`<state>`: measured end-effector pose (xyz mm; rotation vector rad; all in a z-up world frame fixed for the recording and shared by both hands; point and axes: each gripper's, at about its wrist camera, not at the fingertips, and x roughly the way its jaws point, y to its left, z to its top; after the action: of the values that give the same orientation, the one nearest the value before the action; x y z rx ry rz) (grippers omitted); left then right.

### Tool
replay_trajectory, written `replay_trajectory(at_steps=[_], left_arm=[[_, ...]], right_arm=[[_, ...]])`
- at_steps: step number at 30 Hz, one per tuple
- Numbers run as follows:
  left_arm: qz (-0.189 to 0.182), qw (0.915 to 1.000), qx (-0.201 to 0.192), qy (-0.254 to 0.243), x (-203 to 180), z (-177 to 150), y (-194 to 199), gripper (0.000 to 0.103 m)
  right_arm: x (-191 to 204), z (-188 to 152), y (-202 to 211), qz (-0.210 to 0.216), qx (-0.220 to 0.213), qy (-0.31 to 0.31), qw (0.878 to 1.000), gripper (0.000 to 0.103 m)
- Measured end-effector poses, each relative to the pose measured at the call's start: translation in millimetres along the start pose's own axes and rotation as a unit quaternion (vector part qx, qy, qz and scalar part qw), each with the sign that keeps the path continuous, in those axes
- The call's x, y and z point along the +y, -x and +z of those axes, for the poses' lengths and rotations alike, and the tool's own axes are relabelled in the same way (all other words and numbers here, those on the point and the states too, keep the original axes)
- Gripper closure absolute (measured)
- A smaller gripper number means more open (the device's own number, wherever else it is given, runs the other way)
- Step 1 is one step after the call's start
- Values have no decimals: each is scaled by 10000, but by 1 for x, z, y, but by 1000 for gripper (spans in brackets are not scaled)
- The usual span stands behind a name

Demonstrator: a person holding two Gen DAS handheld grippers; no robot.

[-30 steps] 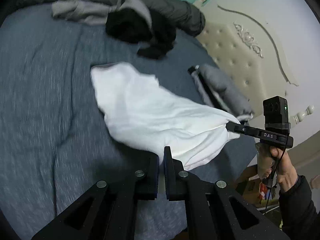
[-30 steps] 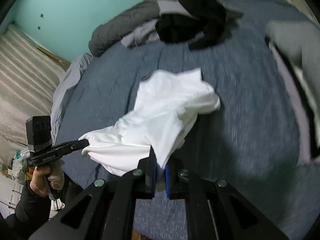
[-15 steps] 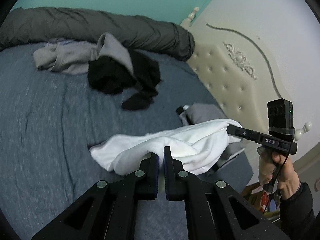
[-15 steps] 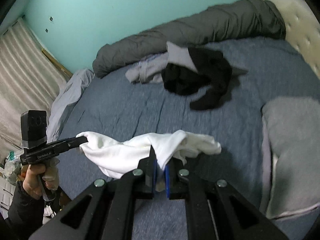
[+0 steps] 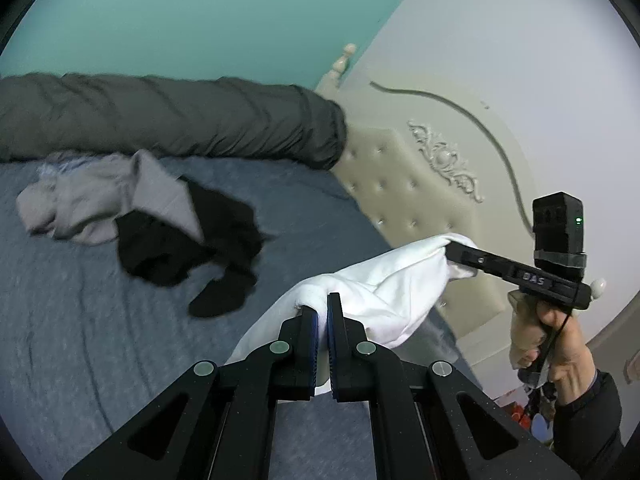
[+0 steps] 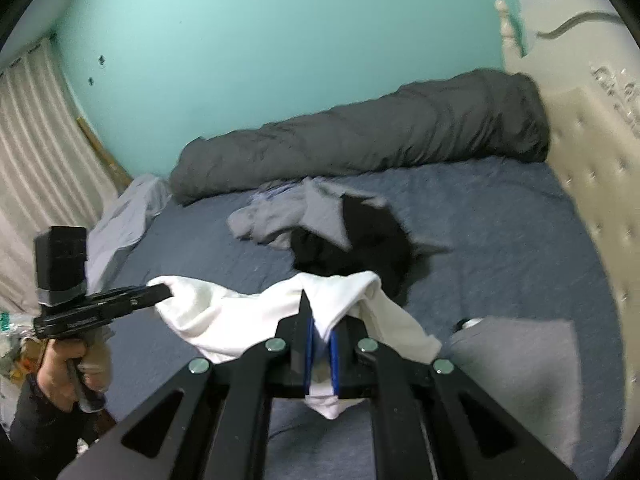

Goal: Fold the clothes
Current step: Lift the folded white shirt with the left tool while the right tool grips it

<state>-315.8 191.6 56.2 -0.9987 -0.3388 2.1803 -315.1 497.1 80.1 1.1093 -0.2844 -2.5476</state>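
A white garment (image 5: pixel 384 292) hangs bunched in the air above the blue-grey bed (image 5: pixel 80 320), stretched between both grippers. My left gripper (image 5: pixel 322 310) is shut on one edge of it, with cloth pinched between the blue pads. In the right wrist view the same white garment (image 6: pixel 224 312) drapes over my right gripper (image 6: pixel 320 320), which is shut on another edge. Each view shows the opposite gripper: the right gripper (image 5: pixel 454 250) at the right, the left gripper (image 6: pixel 160 292) at the left, both clamping cloth.
A heap of grey and black clothes (image 5: pixel 160 224) lies mid-bed. A rolled dark grey duvet (image 5: pixel 180 120) runs along the far side by the teal wall. A tufted cream headboard (image 5: pixel 400 208) stands at the right. A folded grey garment (image 6: pixel 516 360) lies near it.
Both grippers have risen with the white garment. It lay spread on the bed before; now it hangs bunched between them, off the sheet. The views have tilted up towards the wall.
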Motion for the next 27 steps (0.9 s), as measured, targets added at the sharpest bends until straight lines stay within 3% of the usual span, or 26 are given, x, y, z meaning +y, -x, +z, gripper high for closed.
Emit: replay_trajectory(at_steps=[12,19,27], left_arm=[[72,9993,-130,-332,-73,72,-81,99],[154,9988,-118,-445,-111,99,-145,99],[144,9982,-53,-588,-138,111,-191,99]], right_arm=[[-98,63,35,-722,-645,-123,9952,97],[-157,73,33,-1111,-910,-233,9894,97],[-208,85,39,-1386,-1146,-389,9829,97]])
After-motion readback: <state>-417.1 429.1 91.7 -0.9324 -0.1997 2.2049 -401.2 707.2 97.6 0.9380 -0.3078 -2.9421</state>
